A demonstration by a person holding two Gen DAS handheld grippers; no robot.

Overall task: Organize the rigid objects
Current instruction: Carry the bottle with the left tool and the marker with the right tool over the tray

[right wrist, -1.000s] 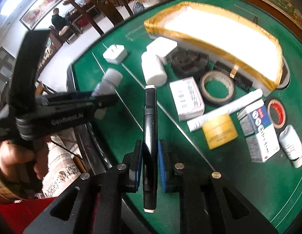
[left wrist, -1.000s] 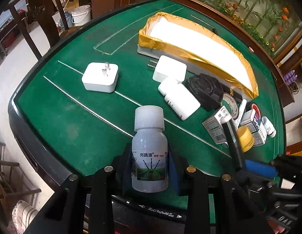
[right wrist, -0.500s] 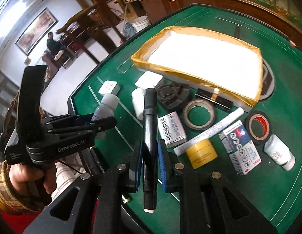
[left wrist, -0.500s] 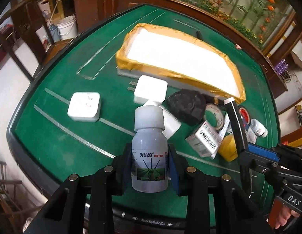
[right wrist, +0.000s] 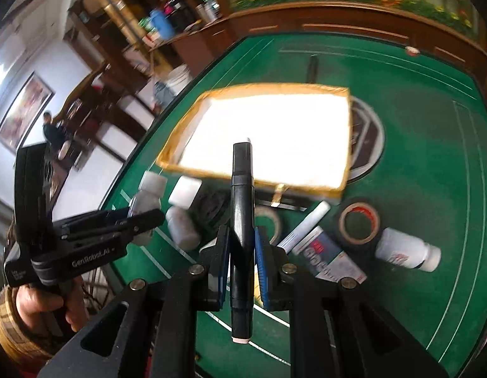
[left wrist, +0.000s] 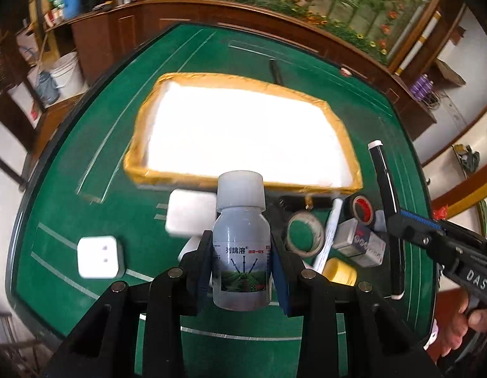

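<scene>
My left gripper (left wrist: 240, 271) is shut on a small white bottle (left wrist: 241, 245) with a white cap and a green field label, held upright above the green table. My right gripper (right wrist: 241, 261) is shut on a black marker (right wrist: 241, 220) with white ends, clamped near its middle. Both hang in front of a white tray with a gold rim (left wrist: 347, 145) (right wrist: 345, 170), whose inside looks bare. In the left wrist view the right gripper (left wrist: 397, 220) and its marker (left wrist: 386, 208) show at the right. In the right wrist view the left gripper (right wrist: 152, 217) and its bottle (right wrist: 147, 198) show at the left.
Loose items lie before the tray: a white plug adapter (left wrist: 98, 256), a white block (left wrist: 188, 217), a tape ring (left wrist: 304, 234), a red-cored black tape roll (right wrist: 358, 222), a white pen (right wrist: 306, 225), a medicine box (right wrist: 331, 256), a yellow jar (left wrist: 339, 271), a lying white bottle (right wrist: 407, 252). Wooden cabinets surround the table.
Both grippers rose and moved toward the tray, each rolling so the table looks more level. The tray is now nearer the centre of both views. The bottle and marker stay clamped.
</scene>
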